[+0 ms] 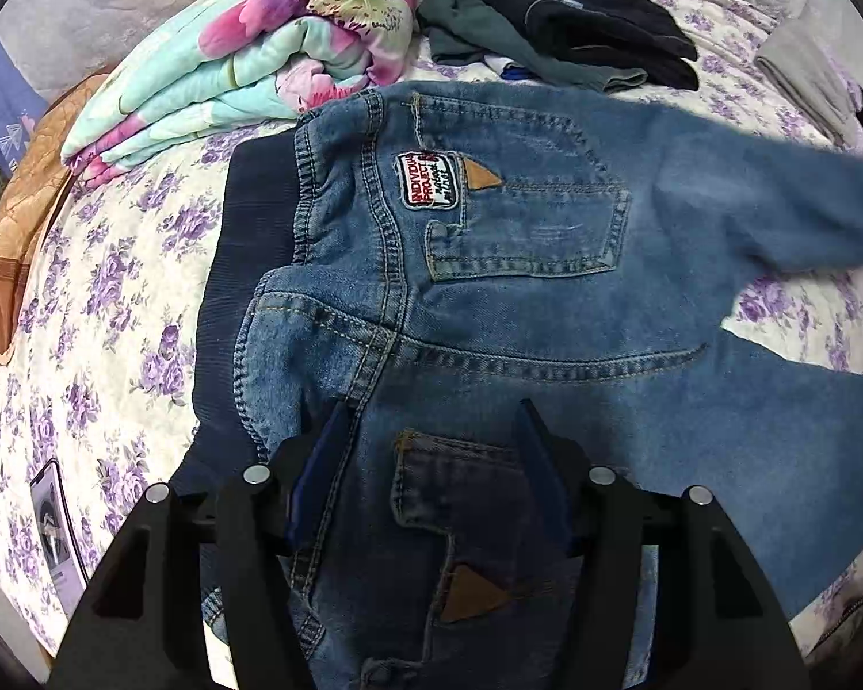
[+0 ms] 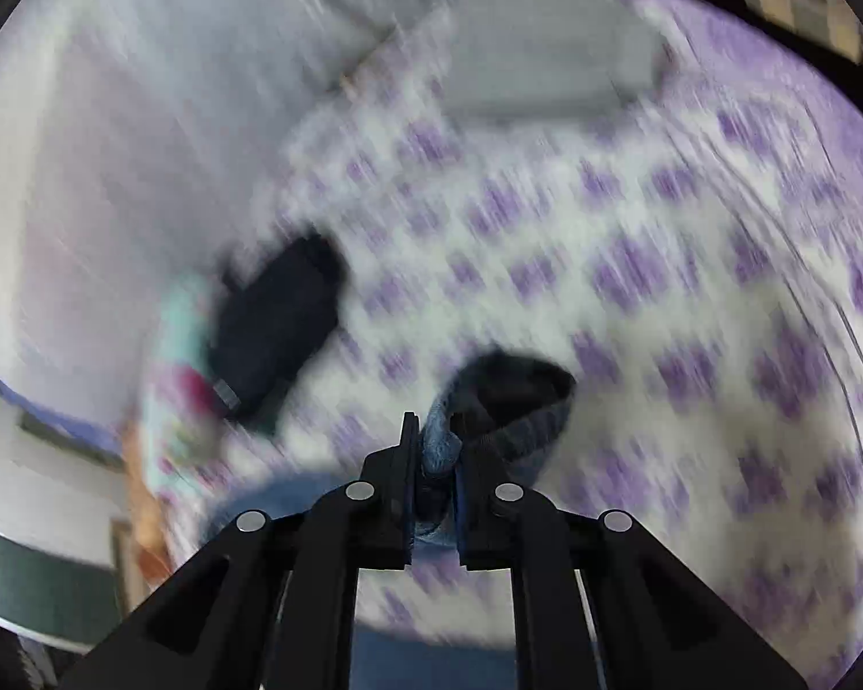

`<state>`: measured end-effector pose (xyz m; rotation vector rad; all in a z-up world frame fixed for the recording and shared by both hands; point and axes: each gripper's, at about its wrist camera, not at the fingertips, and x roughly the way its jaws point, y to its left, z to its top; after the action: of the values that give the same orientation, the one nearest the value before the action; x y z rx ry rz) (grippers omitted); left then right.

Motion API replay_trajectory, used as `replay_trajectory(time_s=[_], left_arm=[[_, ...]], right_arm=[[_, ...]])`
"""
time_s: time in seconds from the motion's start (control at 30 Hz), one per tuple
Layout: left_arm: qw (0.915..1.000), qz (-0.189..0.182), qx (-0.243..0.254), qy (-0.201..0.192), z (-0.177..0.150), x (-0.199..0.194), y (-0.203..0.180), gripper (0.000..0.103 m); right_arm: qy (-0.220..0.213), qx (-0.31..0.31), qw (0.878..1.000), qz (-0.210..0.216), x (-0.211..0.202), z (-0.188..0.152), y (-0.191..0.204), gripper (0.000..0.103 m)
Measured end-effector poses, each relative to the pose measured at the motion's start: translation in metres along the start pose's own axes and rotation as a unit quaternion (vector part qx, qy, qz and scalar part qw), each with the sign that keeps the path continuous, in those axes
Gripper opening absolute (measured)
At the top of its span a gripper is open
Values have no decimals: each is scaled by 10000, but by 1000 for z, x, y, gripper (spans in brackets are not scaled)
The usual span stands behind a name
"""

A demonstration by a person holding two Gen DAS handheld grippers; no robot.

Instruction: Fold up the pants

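Note:
Blue denim pants (image 1: pixel 523 287) lie back side up on the flowered bedsheet (image 1: pixel 115 299), with a dark ribbed waistband at the left, a patch on the far back pocket and two legs spreading to the right. My left gripper (image 1: pixel 431 431) is open and hovers just above the near back pocket, holding nothing. In the blurred right wrist view my right gripper (image 2: pixel 437 431) is shut on the hem of a pant leg (image 2: pixel 506 408), whose opening gapes above the fingers, lifted over the sheet (image 2: pixel 661 264).
A folded floral blanket (image 1: pixel 270 52) and a pile of dark clothes (image 1: pixel 569 23) lie at the bed's far side. A brown cloth (image 1: pixel 23 218) hangs at the left edge. A phone (image 1: pixel 52 523) lies near left. Dark clothes (image 2: pixel 276 322) show in the right view.

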<state>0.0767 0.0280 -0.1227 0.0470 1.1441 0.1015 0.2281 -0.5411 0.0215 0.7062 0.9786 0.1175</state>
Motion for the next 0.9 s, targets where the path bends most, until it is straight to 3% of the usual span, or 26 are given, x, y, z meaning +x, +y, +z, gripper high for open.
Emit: replay_trajectory(time_s=[0.07, 0.1, 0.13, 0.2, 0.3, 0.4, 0.57, 0.73, 0.77, 0.83, 0.9], left_arm=[[10000, 52, -15, 16, 3, 1, -3, 59], [10000, 65, -34, 46, 6, 2, -3, 59], [9999, 55, -55, 82, 8, 2, -3, 59], [9999, 0, -86, 80, 8, -4, 1, 59], [9998, -17, -188, -59, 5, -18, 11, 59], [9991, -183, -366, -125, 3, -27, 21, 59], [9990, 1, -413, -155, 1, -29, 24, 63], [9990, 126, -426, -4, 0, -26, 26, 63], [9989, 127, -450, 17, 0, -26, 26, 63], [9988, 104, -481, 22, 1, -25, 25, 64], [9990, 114, -419, 42, 2, -24, 20, 64]], right_arm=[[-705, 604, 9955, 160, 10, 23, -5, 44], [-1164, 880, 9893, -12, 23, 33, -10, 77], [-1308, 888, 9870, -304, 32, 35, -10, 82], [-1308, 556, 9839, -1084, 54, 44, -7, 82], [-1266, -61, 9799, -1542, 63, 38, -9, 81], [-1190, 46, 9747, -1889, 56, 19, -39, 81], [-725, 67, 9804, -1829, 70, -3, -75, 73], [-264, -159, 9944, -1009, 105, -8, -63, 73], [-80, -143, 9949, -999, 114, -8, -57, 72], [226, -242, 9923, -1191, 135, -8, -43, 59], [220, -201, 9902, -1364, 147, -7, -37, 53]])
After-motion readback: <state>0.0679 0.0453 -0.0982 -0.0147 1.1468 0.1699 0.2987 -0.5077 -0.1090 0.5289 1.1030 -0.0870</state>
